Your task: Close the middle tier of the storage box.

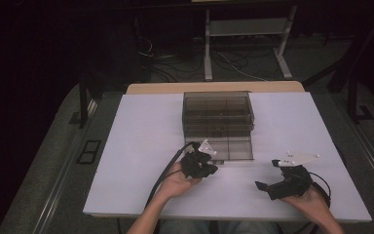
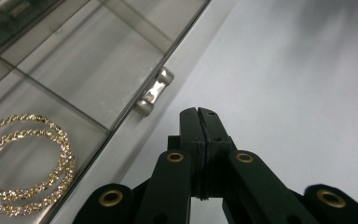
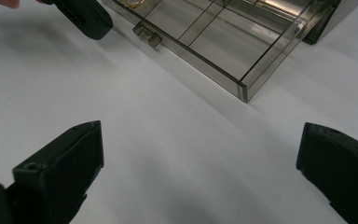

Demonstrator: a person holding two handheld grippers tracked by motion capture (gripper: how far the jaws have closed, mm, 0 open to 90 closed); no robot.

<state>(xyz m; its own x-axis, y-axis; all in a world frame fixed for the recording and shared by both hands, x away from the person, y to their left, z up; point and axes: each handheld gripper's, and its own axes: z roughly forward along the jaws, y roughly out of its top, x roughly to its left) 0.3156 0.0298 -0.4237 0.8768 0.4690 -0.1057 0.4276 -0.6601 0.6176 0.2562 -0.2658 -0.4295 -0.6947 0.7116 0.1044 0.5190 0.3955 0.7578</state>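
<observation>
A smoky clear drawer box (image 1: 218,109) stands mid-table with its bottom drawer (image 1: 233,146) pulled out toward me. In the left gripper view the drawer (image 2: 88,60) has a small metal-look handle (image 2: 154,91), and a gold chain (image 2: 28,163) lies coiled in one compartment. My left gripper (image 1: 212,168) (image 2: 199,113) is shut on nothing, its tip just in front of the handle and a little to its right. My right gripper (image 1: 268,174) (image 3: 200,154) stands wide open over bare table, right of the drawer (image 3: 223,42) and apart from it.
The white table (image 1: 141,146) has free room on both sides of the box. The drawer's near right corner (image 3: 244,88) juts out ahead of the right gripper. A table leg frame (image 1: 246,44) and cables lie on the floor beyond the far edge.
</observation>
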